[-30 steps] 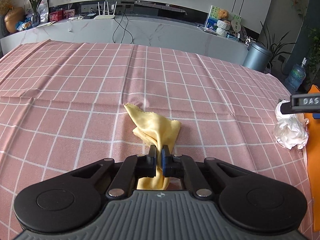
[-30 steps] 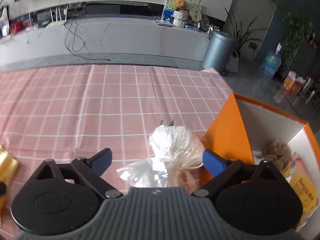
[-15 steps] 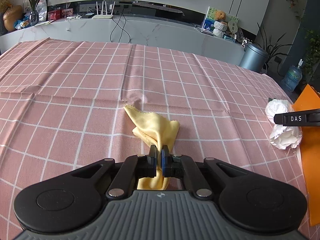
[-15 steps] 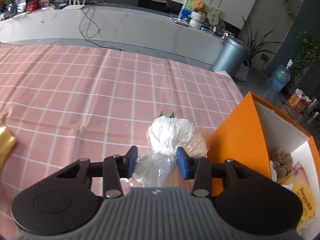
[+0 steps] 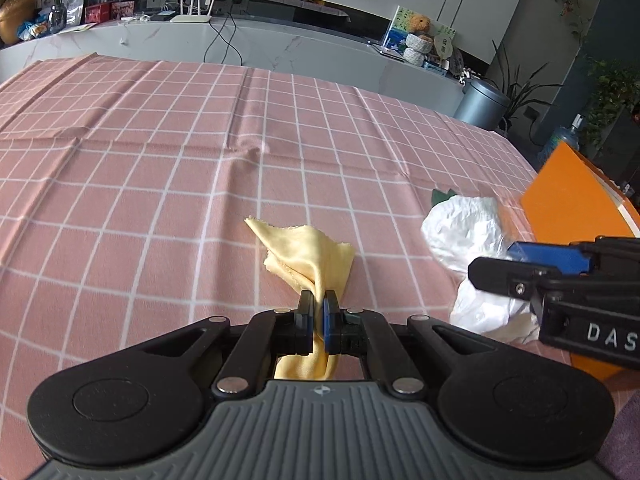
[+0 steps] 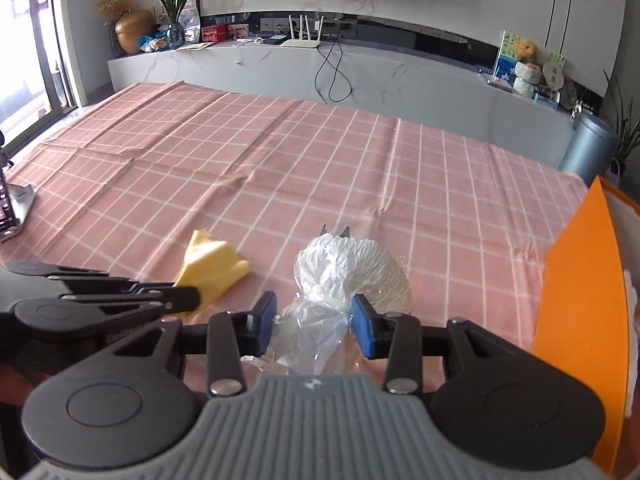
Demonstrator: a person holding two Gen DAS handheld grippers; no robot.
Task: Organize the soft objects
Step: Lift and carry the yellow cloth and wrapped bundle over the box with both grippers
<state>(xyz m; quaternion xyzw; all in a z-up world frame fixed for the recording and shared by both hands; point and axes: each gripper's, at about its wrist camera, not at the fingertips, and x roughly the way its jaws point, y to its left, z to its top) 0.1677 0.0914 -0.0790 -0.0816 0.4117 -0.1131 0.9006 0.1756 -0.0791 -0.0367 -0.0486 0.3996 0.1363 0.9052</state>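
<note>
Task early-to-middle by my read: two soft items picked up but neither in the orange box yet. Box stands at the right edge of the counter, one flap up; its inside isn't visible now, so can't tell what's already stowed.

Left tongs pressed together on a fold of the yellow cloth; cloth bunched, its far part trailing onto the counter, near centre. Right tongs have just been closing, now roughly half apart with the clear plastic neck of the white bagged bundle between them; the right pad looks to touch the plastic, the left pad close beside it, so grip probably on but soft. Bundle sits just left of the box, right of the cloth, a bit of green poking out at its far end.

Pose: both tongs pitched downward toward the counter, side by side, close together, left one crossing into the right view's lower left. Remaining: carry both items right and drop them in the box.
</note>
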